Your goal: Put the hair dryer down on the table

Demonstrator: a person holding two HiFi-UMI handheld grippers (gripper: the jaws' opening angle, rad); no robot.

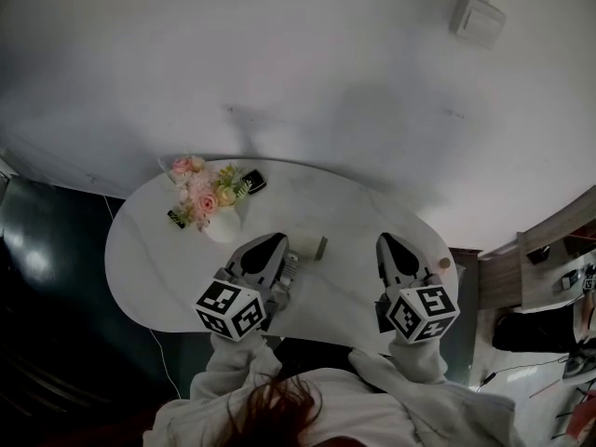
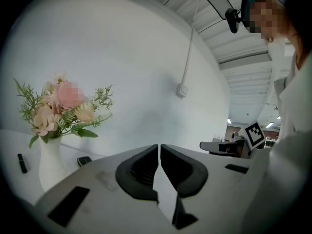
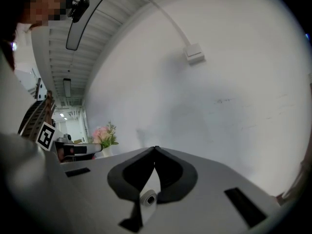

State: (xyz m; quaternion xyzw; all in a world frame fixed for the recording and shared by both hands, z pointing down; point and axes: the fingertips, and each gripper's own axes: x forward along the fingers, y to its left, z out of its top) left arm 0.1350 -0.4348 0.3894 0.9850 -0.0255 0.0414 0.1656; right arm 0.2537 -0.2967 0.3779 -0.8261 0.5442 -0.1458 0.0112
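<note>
Grippers hang side by side above the near edge of a white oval table (image 1: 354, 203), each held by a pale-sleeved arm. The left gripper (image 1: 276, 240) (image 2: 159, 148) has its dark jaws pressed together along their length, with nothing between them. The right gripper (image 3: 156, 149) (image 1: 387, 241) is closed too, its tips meeting and nothing caught in them. A pale cream, stubby hair dryer (image 1: 308, 247) lies on the table between the two grippers, just beside the left gripper's tips and free of both; neither gripper view shows it. Farther back on the left stands a white vase of pink flowers with green sprigs (image 1: 209, 200) (image 2: 50, 155) (image 3: 105, 136). A flat dark object (image 1: 253, 182) (image 2: 84, 160) lies just behind the vase and a small black stick-like one (image 1: 176, 219) (image 2: 22, 163) lies to its left. A white box (image 1: 478, 15) (image 2: 182, 89) (image 3: 195, 53) is fixed high on the plain grey wall.
</note>
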